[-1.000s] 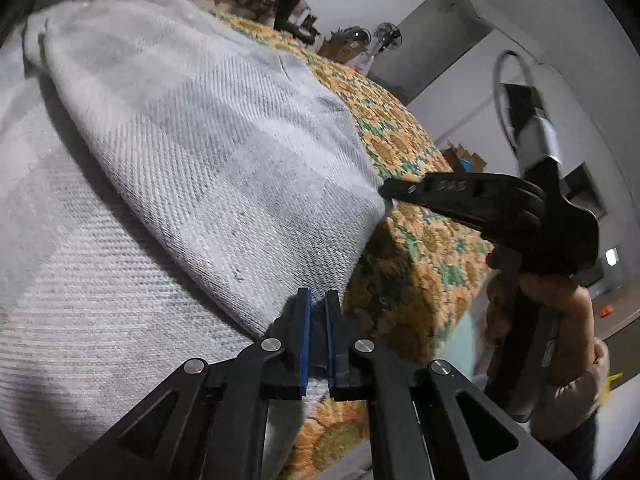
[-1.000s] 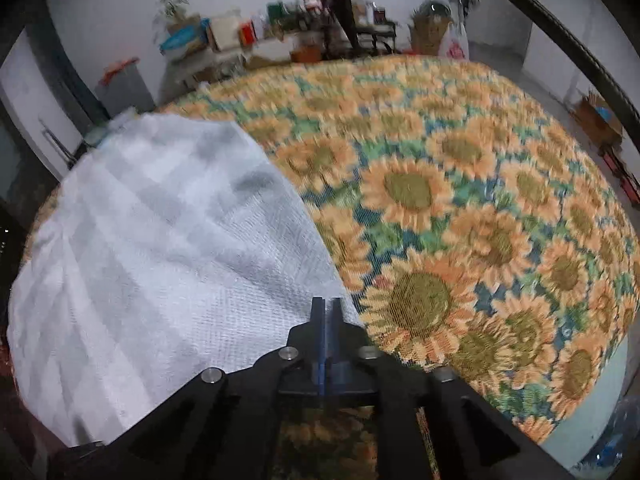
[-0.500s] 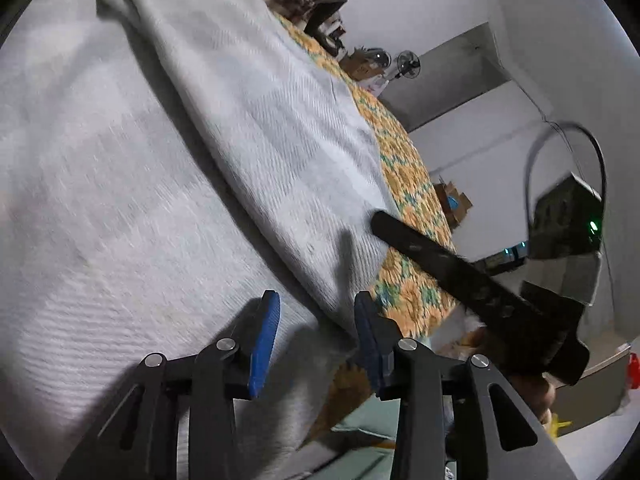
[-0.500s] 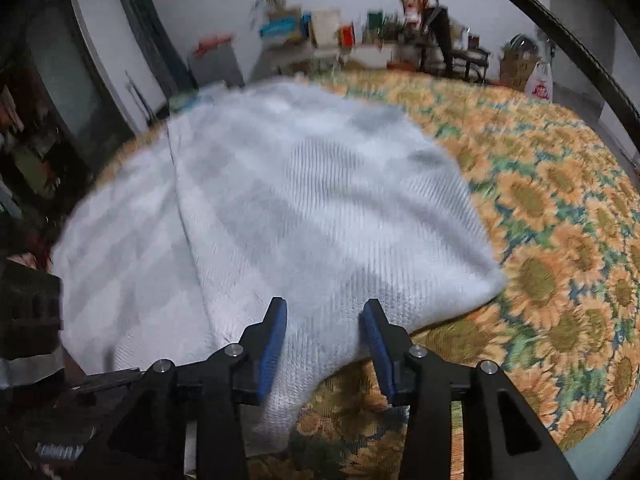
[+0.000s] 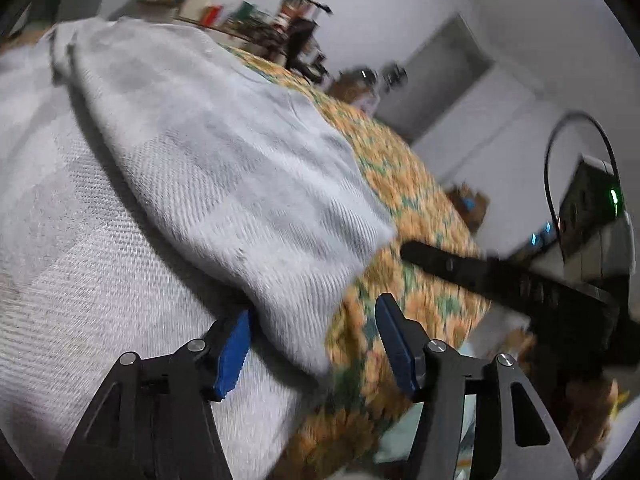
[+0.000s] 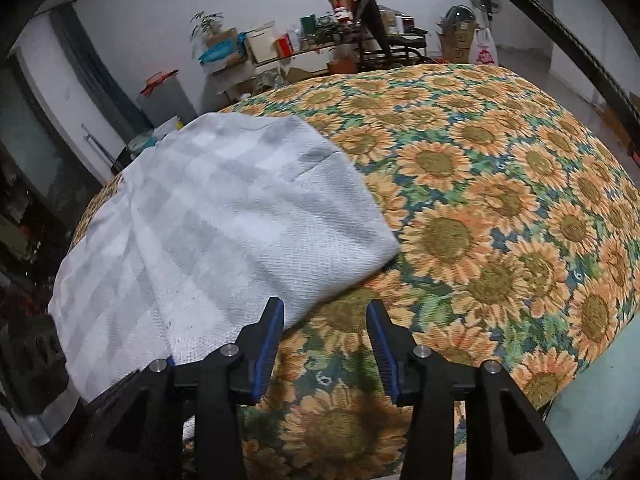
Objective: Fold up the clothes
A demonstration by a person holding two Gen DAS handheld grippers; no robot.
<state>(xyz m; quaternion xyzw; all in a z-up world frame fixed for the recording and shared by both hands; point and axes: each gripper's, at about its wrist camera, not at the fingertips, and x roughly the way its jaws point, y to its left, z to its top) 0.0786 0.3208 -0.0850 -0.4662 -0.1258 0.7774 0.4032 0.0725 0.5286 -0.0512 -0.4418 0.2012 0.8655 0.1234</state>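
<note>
A grey-and-white checked cloth (image 5: 224, 184) lies folded over itself on a sunflower bedspread (image 5: 408, 184). My left gripper (image 5: 312, 320) hangs just above the fold's near corner, jaws opening. That corner sits loose between the blue pads, which do not press on it. In the right wrist view the same cloth (image 6: 224, 224) covers the left of the bed. My right gripper (image 6: 324, 316) is at its near edge with jaws opening. Only bedspread (image 6: 480, 200) shows between them, and the cloth edge lies beside the left pad (image 6: 272, 336). A black finger (image 5: 460, 268) of the right gripper reaches in from the right.
A cluttered table (image 6: 320, 40), boxes and a standing fan (image 6: 484, 0) line the far wall. The bed's near edge (image 6: 592, 392) drops off at the lower right. A person's hand (image 5: 588, 400) holds the right gripper. A dark cabinet (image 6: 28, 200) stands at the left.
A second ago both grippers were shut at the cloth's edge. Both have since let go and spread their jaws, and the folded layer now rests on the layer below.
</note>
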